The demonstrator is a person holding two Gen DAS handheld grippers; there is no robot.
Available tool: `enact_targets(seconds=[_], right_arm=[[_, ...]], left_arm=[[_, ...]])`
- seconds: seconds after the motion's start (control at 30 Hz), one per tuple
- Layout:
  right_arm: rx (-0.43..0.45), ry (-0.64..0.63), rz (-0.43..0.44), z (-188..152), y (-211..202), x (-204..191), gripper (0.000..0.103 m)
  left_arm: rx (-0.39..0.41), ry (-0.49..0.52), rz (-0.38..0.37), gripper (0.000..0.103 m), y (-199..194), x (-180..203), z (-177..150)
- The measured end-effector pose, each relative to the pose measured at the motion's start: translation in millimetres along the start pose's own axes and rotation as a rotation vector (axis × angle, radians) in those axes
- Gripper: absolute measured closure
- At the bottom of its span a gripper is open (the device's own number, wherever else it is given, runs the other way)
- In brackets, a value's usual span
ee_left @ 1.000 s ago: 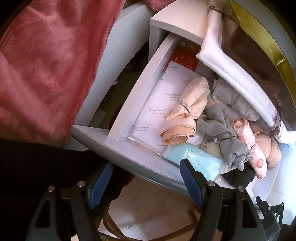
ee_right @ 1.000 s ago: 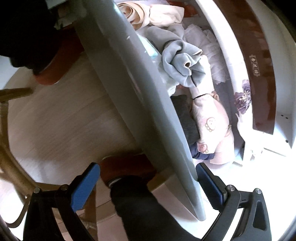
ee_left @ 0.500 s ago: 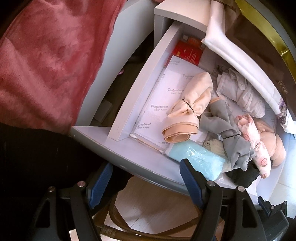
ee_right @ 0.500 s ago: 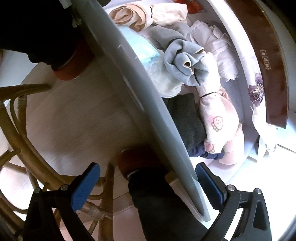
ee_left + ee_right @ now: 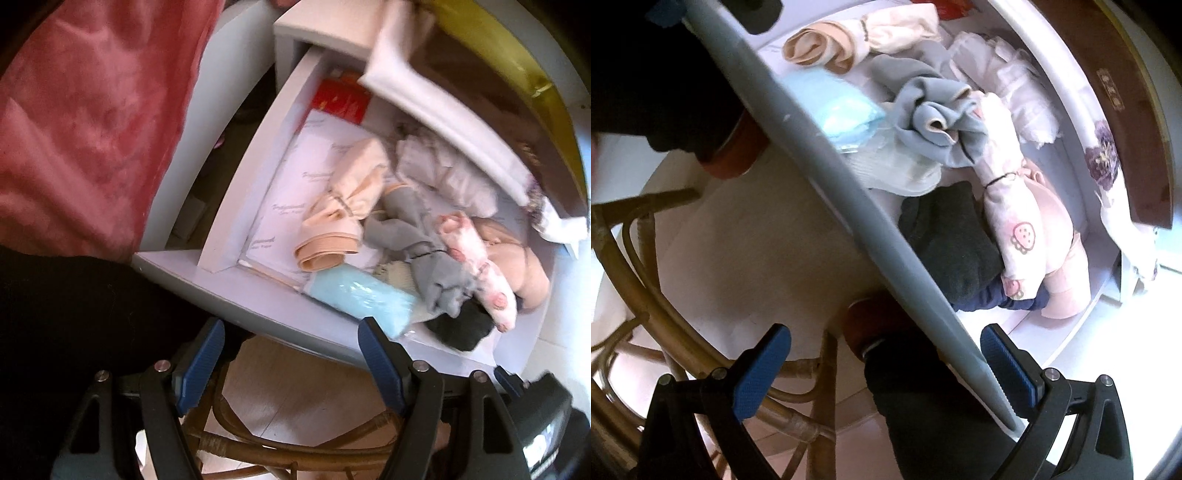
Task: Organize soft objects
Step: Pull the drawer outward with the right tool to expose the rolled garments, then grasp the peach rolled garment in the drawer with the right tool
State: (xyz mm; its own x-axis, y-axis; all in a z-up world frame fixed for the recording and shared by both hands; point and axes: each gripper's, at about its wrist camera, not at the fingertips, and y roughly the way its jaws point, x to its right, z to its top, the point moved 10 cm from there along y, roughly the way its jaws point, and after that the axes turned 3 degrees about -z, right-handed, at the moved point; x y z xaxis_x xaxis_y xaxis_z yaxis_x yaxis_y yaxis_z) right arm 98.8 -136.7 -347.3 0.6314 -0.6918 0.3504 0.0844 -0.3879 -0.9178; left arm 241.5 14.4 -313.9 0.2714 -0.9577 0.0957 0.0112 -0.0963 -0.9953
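Grey socks (image 5: 424,254) lie in the open drawer (image 5: 258,295) between a peach roll (image 5: 340,221) and a pink bundle (image 5: 476,266). Both grippers, left (image 5: 291,358) and right (image 5: 882,365), hang near its front edge with jaws wide open, holding nothing.

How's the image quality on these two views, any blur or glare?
Left wrist view: motion blur smears the drawer contents, strongest toward the top right. Right wrist view: sharper on the grey socks, but blown-out glare at the lower right; both show fisheye bending.
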Motion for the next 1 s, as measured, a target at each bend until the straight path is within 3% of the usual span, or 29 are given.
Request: enact_targets(seconds=[0.27, 0.5, 0.67, 0.73, 0.83, 1.0], right_arm=[[0.005, 0.086, 0.051, 2.8, -4.0, 19.2, 0.000], [0.001, 0.284, 0.151, -2.0, -7.5, 63.4, 0.000], [0.001, 0.420, 0.185, -7.4, -11.3, 106.3, 0.000], [0.012, 0.436, 0.229, -5.5, -15.3, 114.1, 0.000], [0.032, 0.442, 0.180, -1.5, -24.1, 144.8, 0.002], [0.050, 0.453, 0.175, 1.0, -24.4, 191.9, 0.002]], left_arm=[[0.091, 0.106, -0.018, 0.027, -13.3, 22.2, 12.5], [0.153, 0.259, -0.003, 0.027, -13.0, 28.2, 15.9], [0.148, 0.293, -0.031, 0.027, -0.8, 31.6, 14.7], [0.124, 0.291, -0.078, 0.028, 2.6, 35.5, 11.5], [0.105, 0.309, -0.100, 0.028, 8.1, 41.4, 7.5], [0.073, 0.305, -0.117, 0.029, 17.9, 43.9, 2.8]])
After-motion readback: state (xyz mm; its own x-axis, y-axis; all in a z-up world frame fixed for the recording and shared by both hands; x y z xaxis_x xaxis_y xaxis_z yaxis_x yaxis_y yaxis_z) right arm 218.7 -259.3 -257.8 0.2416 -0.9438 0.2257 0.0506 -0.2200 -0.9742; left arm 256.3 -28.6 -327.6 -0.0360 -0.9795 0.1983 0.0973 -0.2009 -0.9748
